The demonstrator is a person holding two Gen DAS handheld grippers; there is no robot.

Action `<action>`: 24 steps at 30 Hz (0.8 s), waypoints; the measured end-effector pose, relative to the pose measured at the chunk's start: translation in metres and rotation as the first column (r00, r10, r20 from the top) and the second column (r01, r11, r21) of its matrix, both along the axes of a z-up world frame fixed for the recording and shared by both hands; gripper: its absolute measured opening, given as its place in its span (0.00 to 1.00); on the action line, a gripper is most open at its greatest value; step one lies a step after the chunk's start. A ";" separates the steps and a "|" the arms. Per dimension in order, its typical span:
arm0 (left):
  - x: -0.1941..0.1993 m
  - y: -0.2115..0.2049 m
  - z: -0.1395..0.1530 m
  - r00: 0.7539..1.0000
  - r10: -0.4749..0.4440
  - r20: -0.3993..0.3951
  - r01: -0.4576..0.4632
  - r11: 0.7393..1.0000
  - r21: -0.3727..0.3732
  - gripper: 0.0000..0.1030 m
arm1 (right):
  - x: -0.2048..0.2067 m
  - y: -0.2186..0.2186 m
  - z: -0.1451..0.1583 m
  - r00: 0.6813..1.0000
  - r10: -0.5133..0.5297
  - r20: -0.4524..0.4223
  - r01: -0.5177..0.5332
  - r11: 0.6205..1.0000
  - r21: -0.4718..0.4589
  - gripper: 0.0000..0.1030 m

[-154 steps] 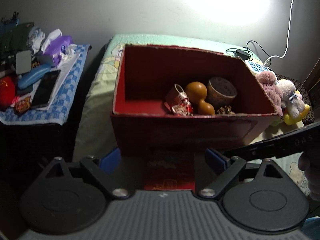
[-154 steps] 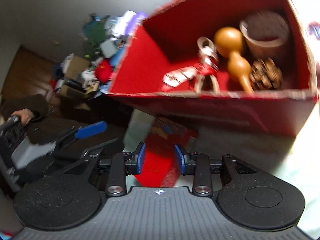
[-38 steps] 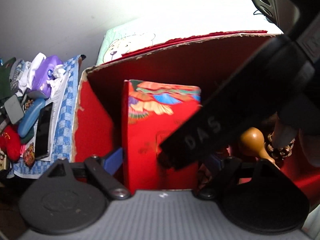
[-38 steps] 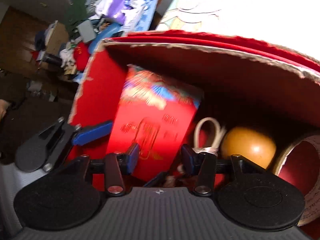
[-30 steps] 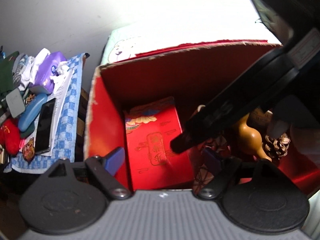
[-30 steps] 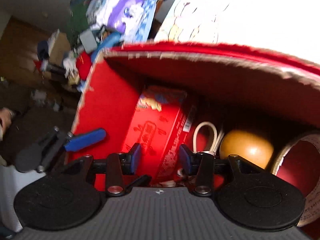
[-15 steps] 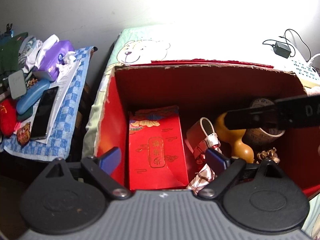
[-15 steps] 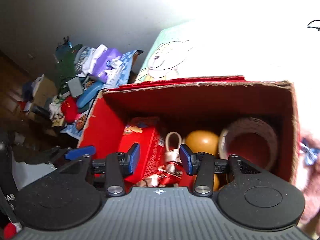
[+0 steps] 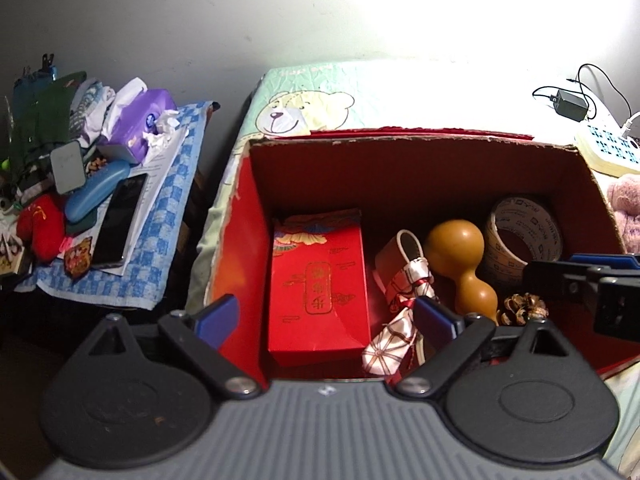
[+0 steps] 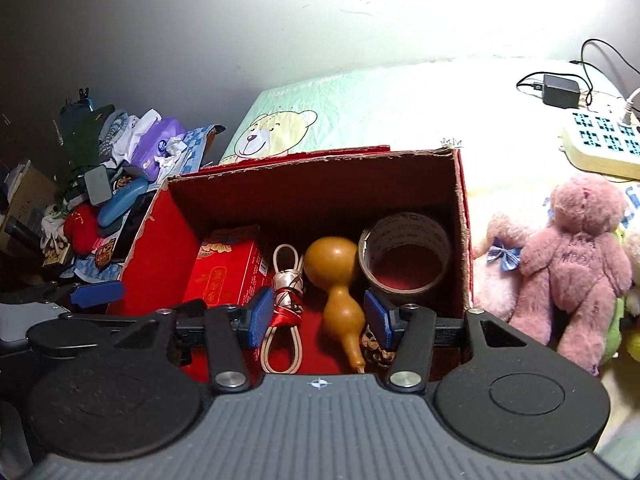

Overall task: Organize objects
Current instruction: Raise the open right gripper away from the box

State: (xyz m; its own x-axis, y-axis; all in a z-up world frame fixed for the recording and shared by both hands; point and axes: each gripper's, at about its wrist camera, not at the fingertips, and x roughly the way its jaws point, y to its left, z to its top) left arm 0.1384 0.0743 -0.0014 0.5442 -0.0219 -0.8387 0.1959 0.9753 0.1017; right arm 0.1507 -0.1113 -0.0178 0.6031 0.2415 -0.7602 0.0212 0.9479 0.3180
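The flat red gift box [image 9: 318, 286] lies in the red cardboard carton [image 9: 244, 240], below my wide-open, empty left hand-held gripper [image 9: 326, 318]; my right hand-held gripper [image 10: 318, 318] is open too

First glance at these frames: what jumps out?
The open red cardboard box on the bear-print bed sheet dominates, holding a red gift box at its left, then a tan gourd and a tape roll. Pink plush bears sit just outside its right wall. Both hand-held grippers hover open, empty.
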 end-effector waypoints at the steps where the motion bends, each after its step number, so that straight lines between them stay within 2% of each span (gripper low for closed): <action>1: -0.003 0.000 0.003 1.000 -0.001 0.004 0.001 1.000 -0.003 0.91 | -0.004 0.000 0.002 1.000 -0.009 0.005 0.009 1.000 -0.004 0.57; 12: -0.035 0.003 0.020 0.999 -0.006 0.033 0.007 1.000 -0.007 0.97 | -0.052 0.010 0.021 0.998 -0.039 0.048 0.039 0.999 0.003 0.61; 17: -0.050 0.005 0.019 1.000 -0.016 0.026 0.017 1.000 -0.015 0.97 | -0.065 0.014 0.019 0.998 -0.051 0.035 0.051 0.999 -0.013 0.62; 19: -0.055 0.006 0.017 1.000 -0.015 0.024 0.016 1.000 -0.018 0.97 | -0.069 0.015 0.016 0.998 -0.064 0.028 0.064 0.998 -0.020 0.68; 24: -0.065 0.006 0.011 1.000 -0.019 0.003 0.019 0.999 -0.038 0.97 | -0.076 0.016 0.007 0.996 -0.087 0.005 0.087 0.996 -0.023 0.68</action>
